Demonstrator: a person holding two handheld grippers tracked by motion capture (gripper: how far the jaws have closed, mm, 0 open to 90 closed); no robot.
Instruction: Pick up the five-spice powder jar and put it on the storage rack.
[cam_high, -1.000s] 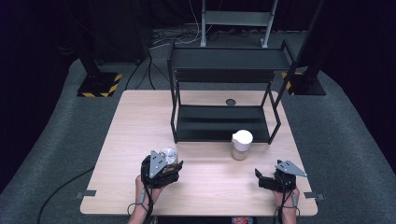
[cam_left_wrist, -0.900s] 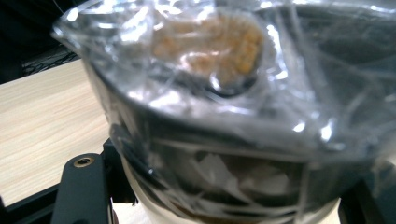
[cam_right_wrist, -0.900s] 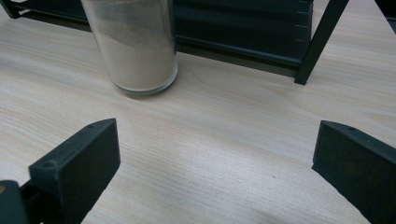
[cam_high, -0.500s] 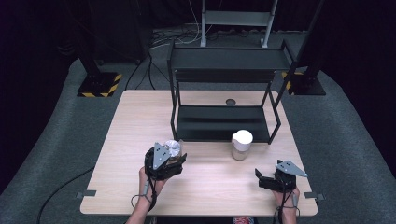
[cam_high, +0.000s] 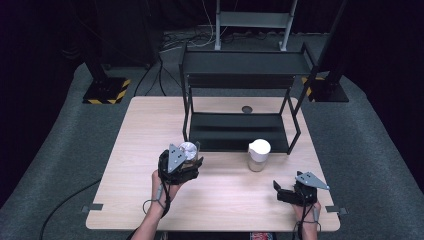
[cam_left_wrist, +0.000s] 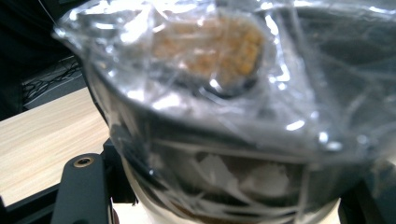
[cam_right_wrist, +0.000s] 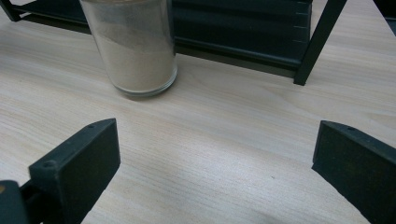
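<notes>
Left hand-held gripper (cam_high: 186, 159) is seen lower left of centre in the high view, closed on a film-wrapped jar (cam_high: 189, 149) that is held off the tabletop (cam_high: 140, 130), long axis roughly upright, top toward the rack. In the left gripper view the jar (cam_left_wrist: 224, 116) crowds the frame: crinkled clear film with bright glints is stretched over the mouth, an orange-brown granular mass is noted beneath it at upper centre, pale contents lower down; a black jaw is seen at lower left against the wrap. The deciding relation: the black metal shelf rack (cam_high: 240, 100) lies just ahead of the held jar, its lower shelf (cam_high: 235, 131) up and to the right of the jar in the frame, so the left hand is judged far the nearer to it. The rack is made of thin dark tubing with flat matte shelves. Right hand-held gripper (cam_high: 286, 194) rests low at lower right, jaws spread wide with nothing between them; bare pale wood grain is seen between the jaws in the right gripper view. A second glass jar (cam_right_wrist: 133, 46), smooth-walled, cylindrical, filled with fine beige powder, stands upright on the tabletop just before the lower shelf, up and left of the right hand-held gripper. A white cap (cam_high: 260, 147) is noted on it
</notes>
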